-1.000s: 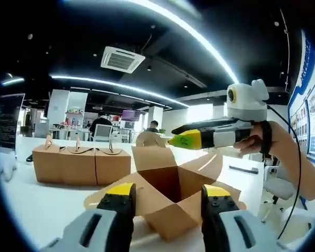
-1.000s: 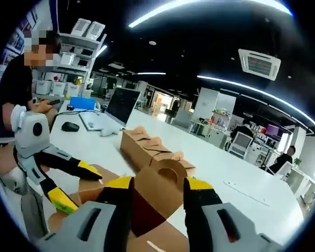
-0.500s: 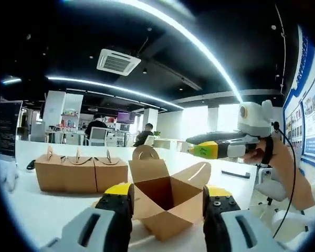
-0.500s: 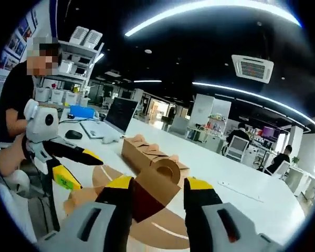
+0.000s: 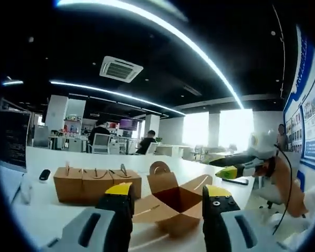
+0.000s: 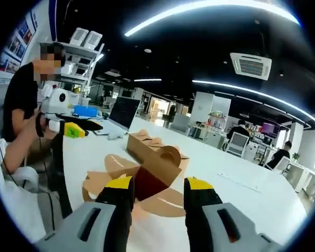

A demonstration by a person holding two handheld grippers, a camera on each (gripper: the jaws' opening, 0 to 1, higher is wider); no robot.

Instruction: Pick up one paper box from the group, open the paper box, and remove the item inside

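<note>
Both of my grippers stand with jaws apart and hold nothing: my left gripper [image 5: 166,197] and my right gripper [image 6: 156,186] each frame the opened paper box [image 5: 174,202] from its own side. That box rests on the white table [image 5: 47,215], flaps spread wide, dark red inside; I cannot tell what lies in it. Just beyond it, a row of closed paper boxes [image 5: 96,184] stands together on the table. Farther off, across the table in the right gripper view, sits an open laptop [image 6: 119,113].
</note>
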